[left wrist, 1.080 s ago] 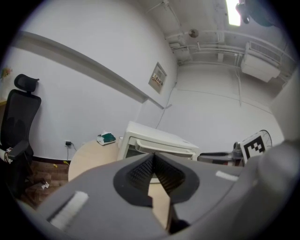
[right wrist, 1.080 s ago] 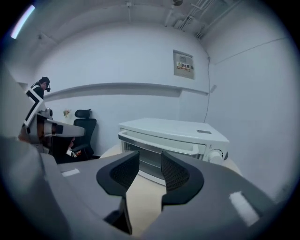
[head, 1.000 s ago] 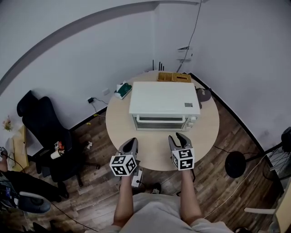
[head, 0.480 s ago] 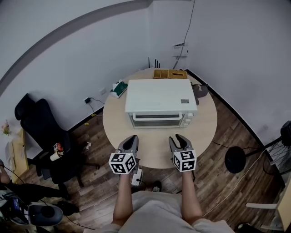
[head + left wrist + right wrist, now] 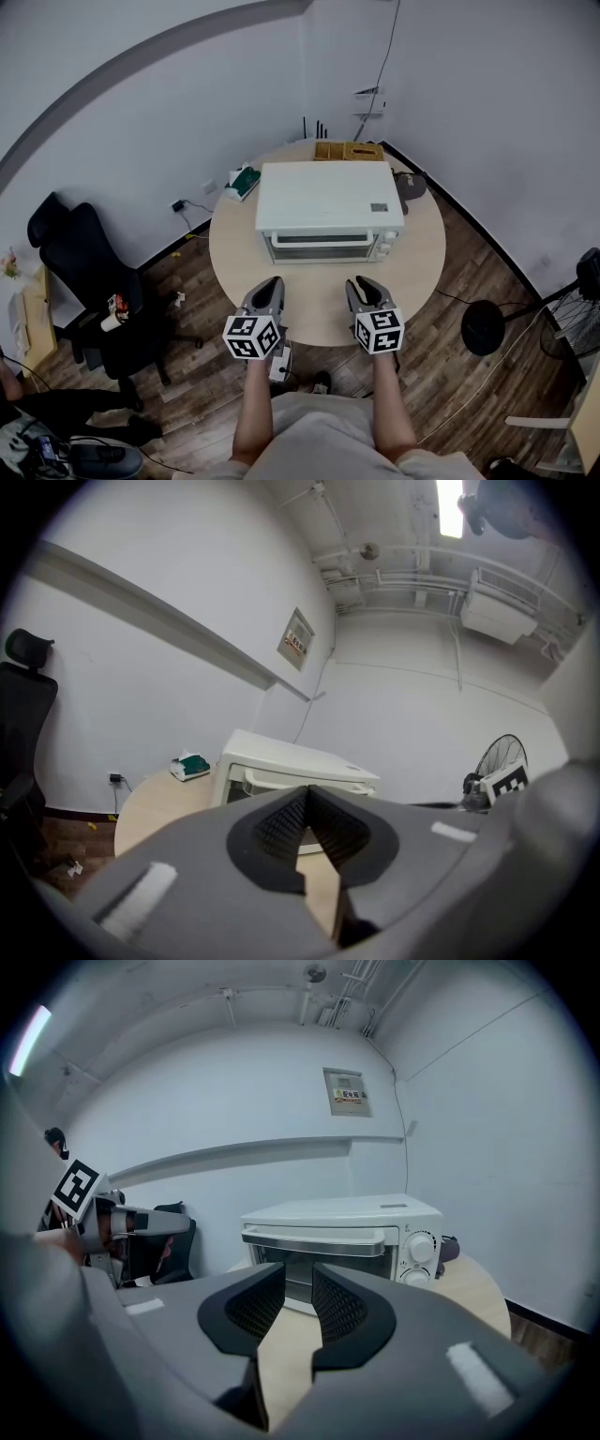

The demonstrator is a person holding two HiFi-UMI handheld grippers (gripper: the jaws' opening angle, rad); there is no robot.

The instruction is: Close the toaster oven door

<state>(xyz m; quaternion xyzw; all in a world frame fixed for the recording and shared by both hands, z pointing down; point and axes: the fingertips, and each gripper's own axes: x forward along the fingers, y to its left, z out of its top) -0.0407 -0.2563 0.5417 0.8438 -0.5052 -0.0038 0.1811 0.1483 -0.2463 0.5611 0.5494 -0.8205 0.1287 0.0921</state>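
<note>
A white toaster oven (image 5: 328, 211) stands at the middle of the round wooden table (image 5: 309, 305). Its glass door (image 5: 319, 1265) stands upright against the front, with the handle along the top. My left gripper (image 5: 267, 286) hovers over the table's near edge, well short of the oven, its jaw tips touching and empty. My right gripper (image 5: 367, 284) hovers beside it, pointing at the door. Its jaws have just been closing and stand a narrow gap apart with nothing between them. The oven (image 5: 291, 771) shows beyond the left gripper (image 5: 307, 794). The right gripper (image 5: 298, 1274) faces the oven (image 5: 347, 1232) and its knobs (image 5: 422, 1246).
Behind the oven lie a green box (image 5: 246, 180), wooden trays (image 5: 349, 151) and a dark object (image 5: 410, 185). A black office chair (image 5: 84, 272) stands left of the table. A round black stand base (image 5: 483, 328) sits on the floor to the right.
The right gripper's jaws have drawn closer together. Both grippers have stayed over the near table edge. The head view has shifted slightly.
</note>
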